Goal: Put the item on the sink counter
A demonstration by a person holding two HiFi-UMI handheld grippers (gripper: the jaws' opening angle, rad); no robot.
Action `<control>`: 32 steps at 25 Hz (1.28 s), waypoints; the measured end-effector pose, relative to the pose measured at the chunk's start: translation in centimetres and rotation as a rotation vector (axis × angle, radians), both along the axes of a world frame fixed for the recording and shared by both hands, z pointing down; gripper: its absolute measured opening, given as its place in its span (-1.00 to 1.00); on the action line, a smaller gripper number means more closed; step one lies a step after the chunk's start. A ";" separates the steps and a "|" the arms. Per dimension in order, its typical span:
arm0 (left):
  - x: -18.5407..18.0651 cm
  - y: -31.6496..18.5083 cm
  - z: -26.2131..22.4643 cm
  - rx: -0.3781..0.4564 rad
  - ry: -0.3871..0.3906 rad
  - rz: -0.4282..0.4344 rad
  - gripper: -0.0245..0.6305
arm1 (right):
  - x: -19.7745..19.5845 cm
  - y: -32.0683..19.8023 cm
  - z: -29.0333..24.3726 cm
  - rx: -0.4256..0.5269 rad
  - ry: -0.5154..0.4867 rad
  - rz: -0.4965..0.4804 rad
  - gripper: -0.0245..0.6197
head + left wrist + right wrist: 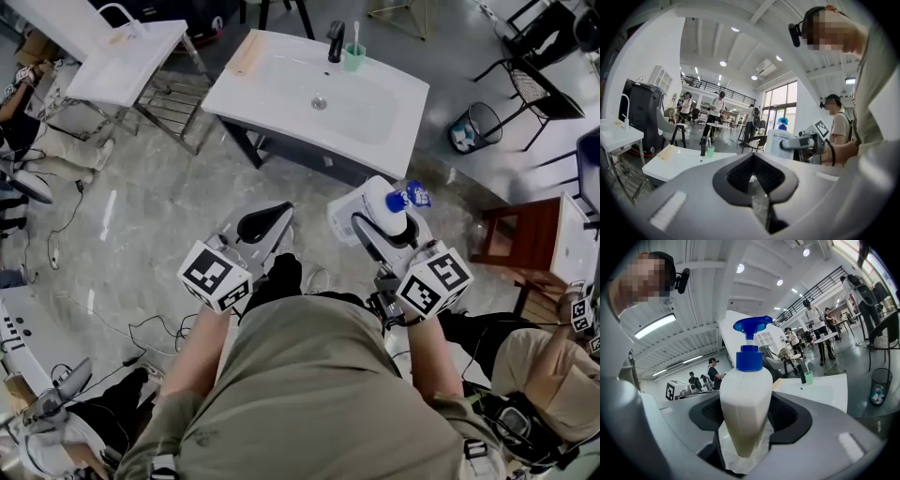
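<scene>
The white sink counter (281,80) stands ahead of me, with a black faucet (335,41) and a green cup (353,57) at its back edge. My right gripper (377,223) is shut on a white pump bottle (385,201) with a blue pump head, held upright in the air short of the counter's front edge. In the right gripper view the bottle (744,401) stands between the jaws, with the counter (824,389) beyond it. My left gripper (263,224) hovers beside it, shut and holding nothing. The left gripper view shows the counter (677,163) ahead and the bottle (778,140) to the right.
A wooden board (246,53) lies on the counter's left end. A second white sink (127,56) on a metal frame stands to the left. A wire bin (476,125) and a brown stool (520,236) are to the right. People sit at both sides, and cables cross the floor.
</scene>
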State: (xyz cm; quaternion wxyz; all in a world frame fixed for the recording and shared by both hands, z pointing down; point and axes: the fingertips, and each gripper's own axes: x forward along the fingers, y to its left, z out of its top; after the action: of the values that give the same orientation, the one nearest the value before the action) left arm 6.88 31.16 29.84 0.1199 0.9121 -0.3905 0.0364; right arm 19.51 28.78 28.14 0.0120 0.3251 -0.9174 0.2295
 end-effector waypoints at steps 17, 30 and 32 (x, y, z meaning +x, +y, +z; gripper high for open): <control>-4.6 -9.0 1.8 -0.026 0.006 0.036 -0.91 | -4.6 -8.6 2.0 -0.031 0.009 0.033 -0.06; -8.9 -16.5 3.0 -0.046 0.017 0.050 -0.91 | -9.2 -15.7 3.7 -0.064 0.029 0.040 -0.06; -9.4 -17.5 3.2 -0.048 0.019 0.050 -0.91 | -9.8 -16.7 3.9 -0.068 0.036 0.036 -0.06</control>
State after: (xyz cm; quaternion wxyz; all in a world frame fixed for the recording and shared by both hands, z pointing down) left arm -2.50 13.67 33.02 0.1446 0.9187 -0.3654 0.0403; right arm 9.68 12.04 32.06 0.0354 0.3450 -0.9027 0.2548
